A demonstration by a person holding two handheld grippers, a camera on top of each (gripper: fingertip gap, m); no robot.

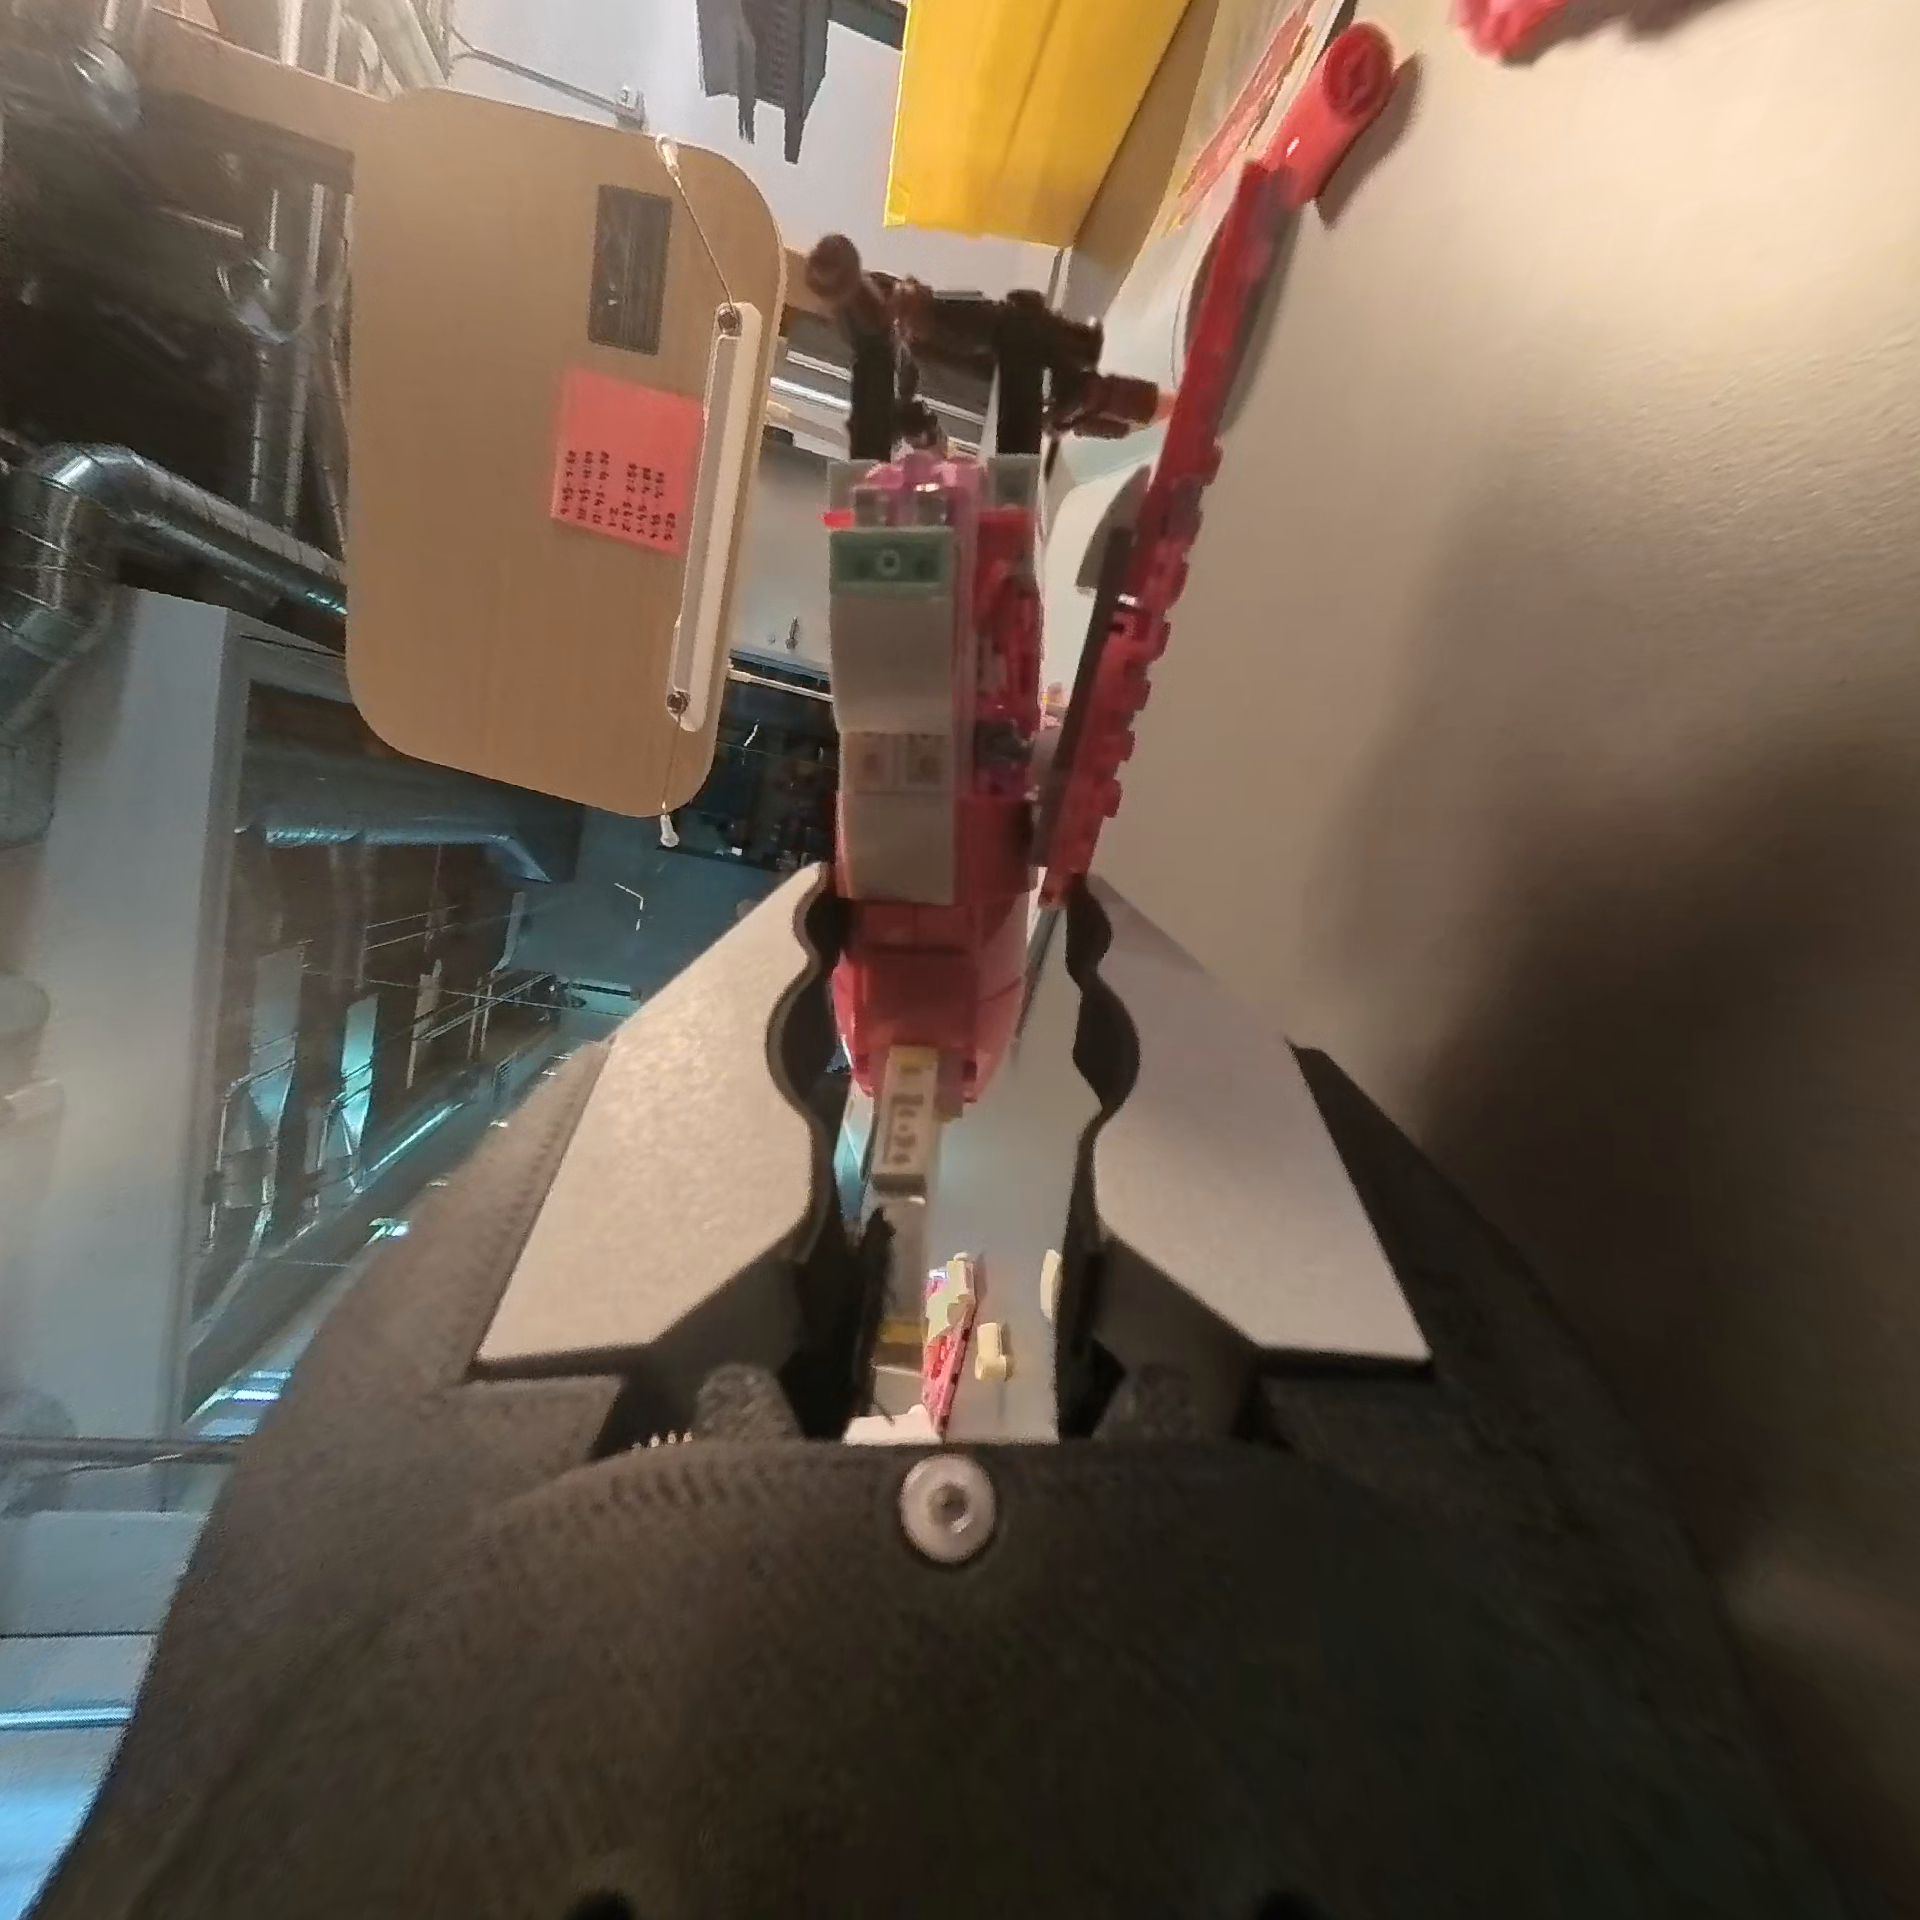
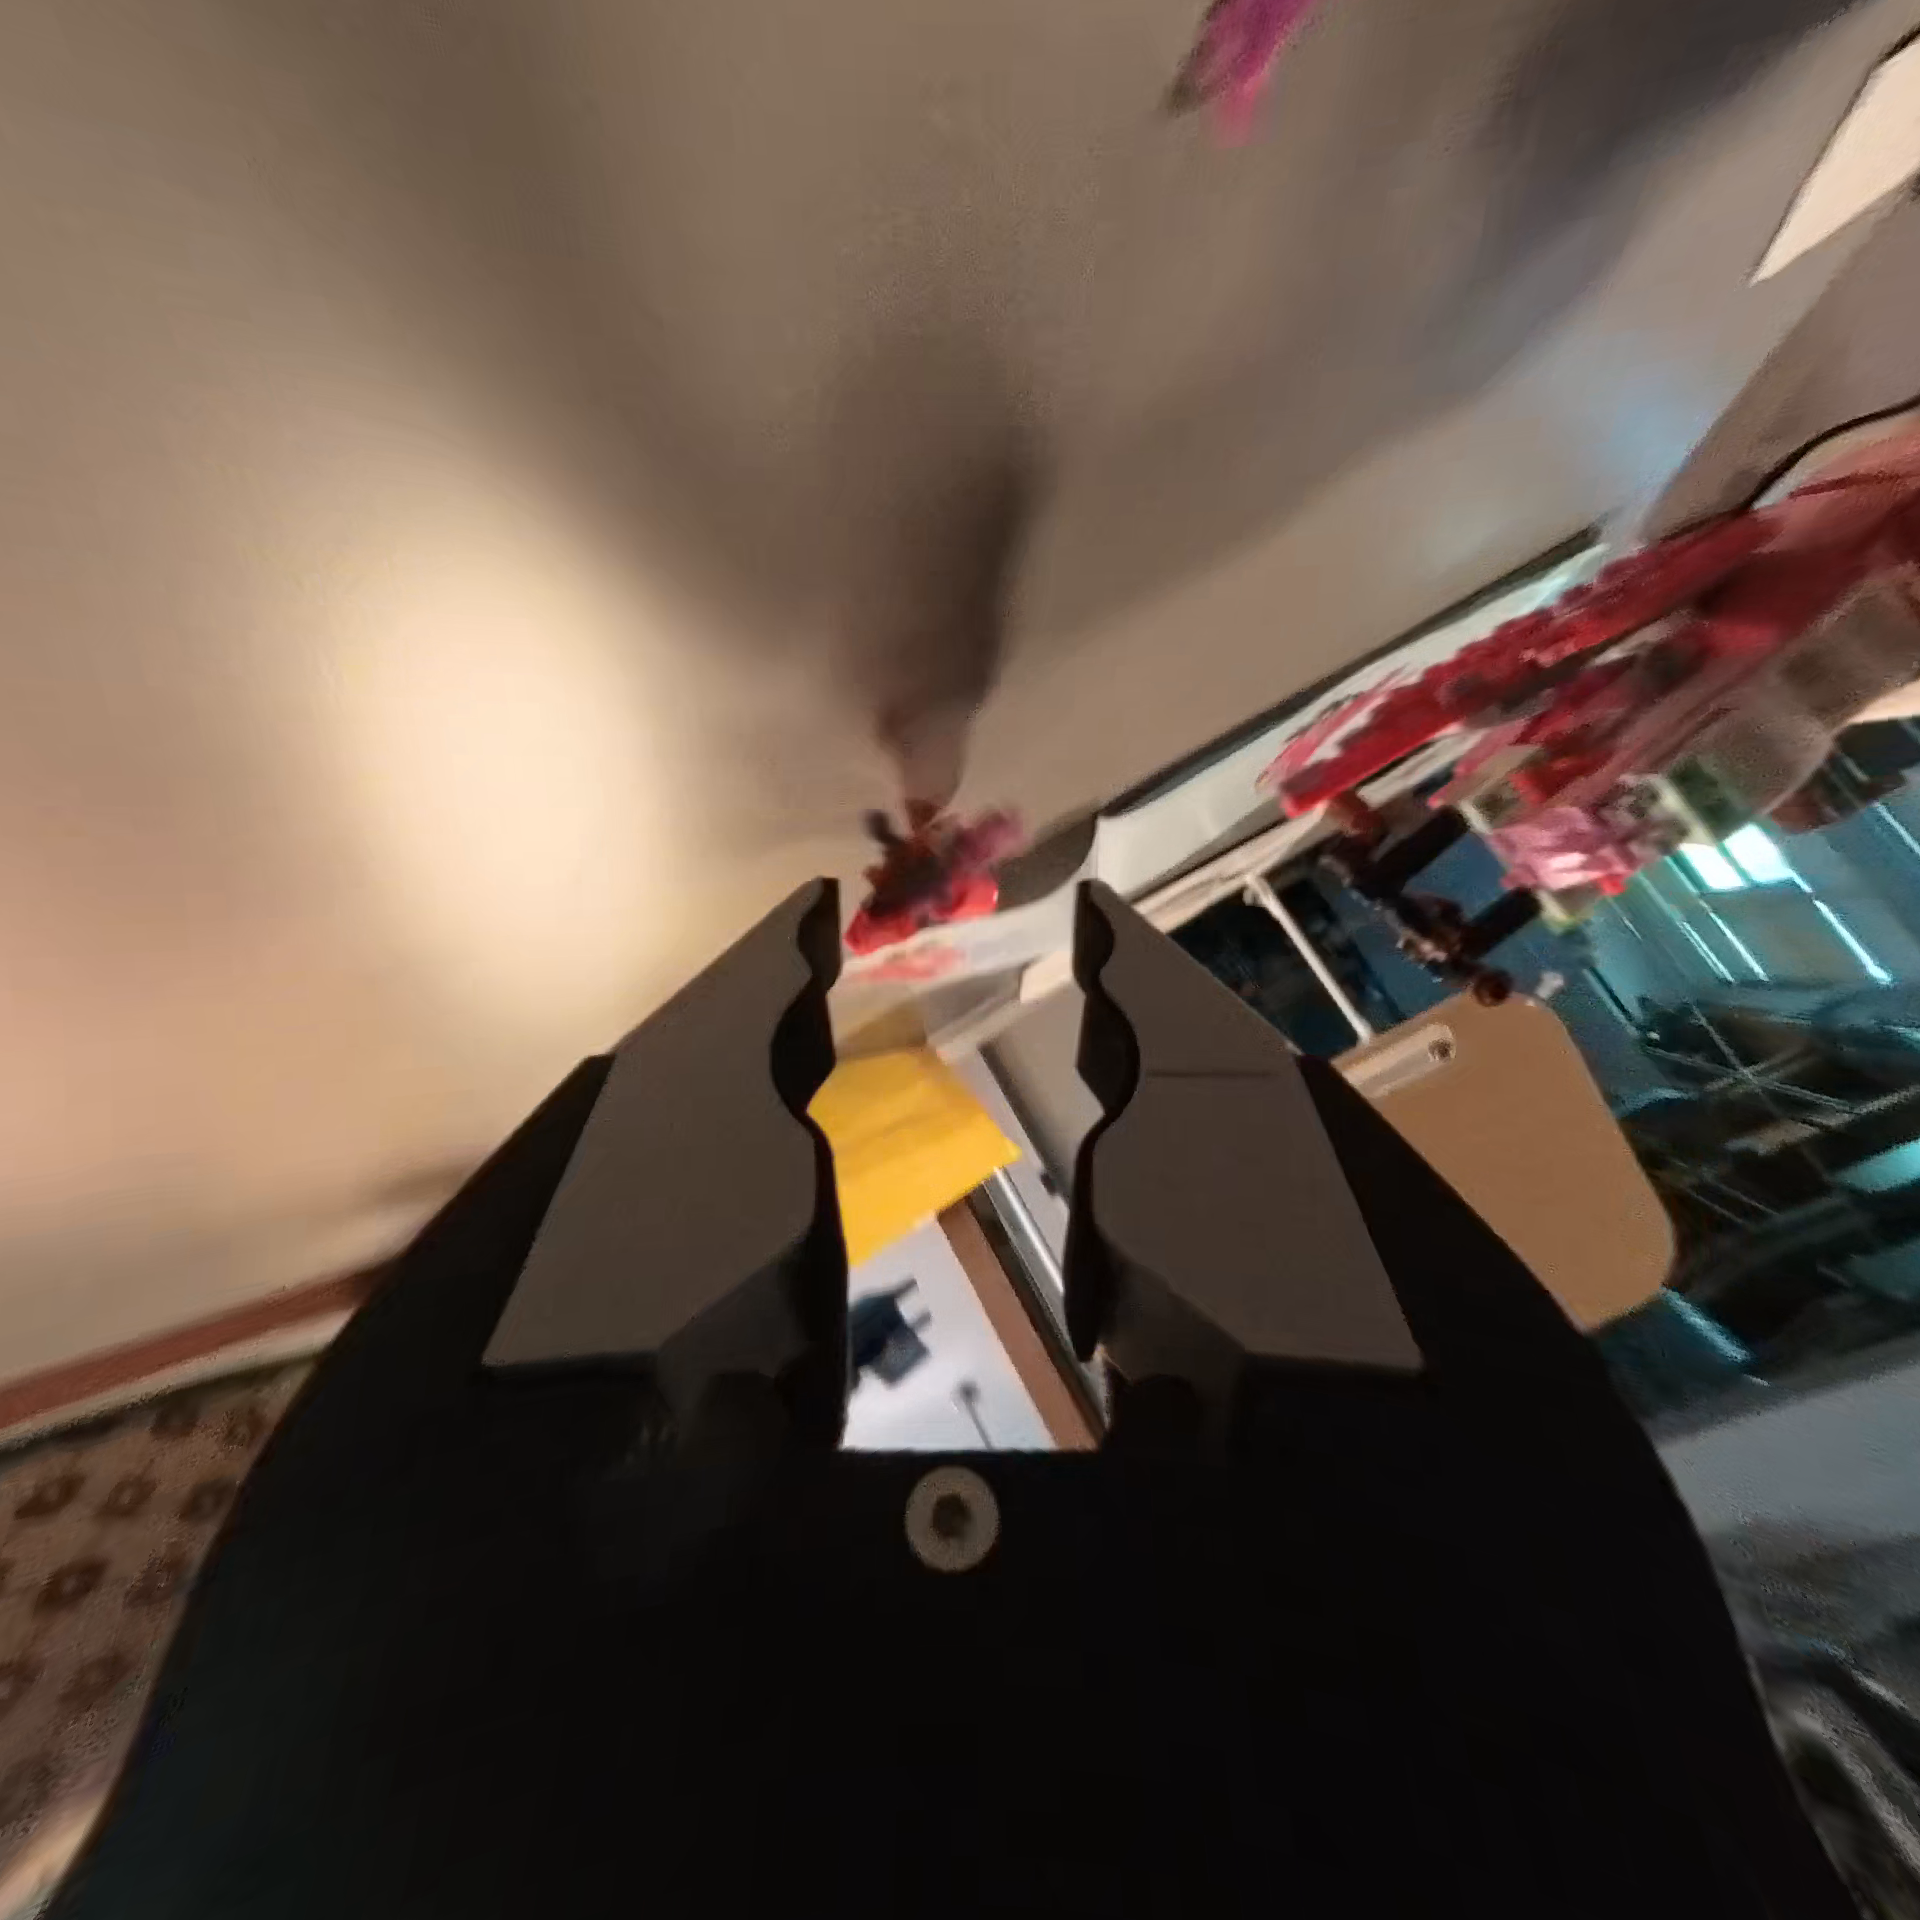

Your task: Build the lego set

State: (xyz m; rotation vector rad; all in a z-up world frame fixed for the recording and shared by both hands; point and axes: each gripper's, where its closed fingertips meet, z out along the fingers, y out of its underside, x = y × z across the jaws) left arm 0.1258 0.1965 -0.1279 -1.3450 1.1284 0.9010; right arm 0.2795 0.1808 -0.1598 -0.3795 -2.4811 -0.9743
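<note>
My left gripper (image 1: 951, 925) is shut on a red and pink brick-built model (image 1: 935, 727) with grey panels and black rods at its far end. Both pads press on its red body. A long red plate (image 1: 1174, 582) on the model lies close to the pale table (image 1: 1558, 623). The model also shows blurred at the right of the right wrist view (image 2: 1558, 707). My right gripper (image 2: 956, 925) is open with nothing between its fingers. A small blurred heap of red pieces (image 2: 925, 883) lies on the table (image 2: 520, 416) just beyond its fingertips.
A yellow envelope (image 1: 1008, 104) and a red cylinder piece (image 1: 1340, 94) are on the table. A wooden board (image 1: 540, 468) bears a pink note (image 1: 623, 462). Pink pieces (image 2: 1236, 52) and a white sheet (image 2: 1849, 156) lie farther off. Both views are tilted and the right one is blurred. The red cylinder piece (image 1: 1340, 94) is about 10 centimeters from my right fingertips.
</note>
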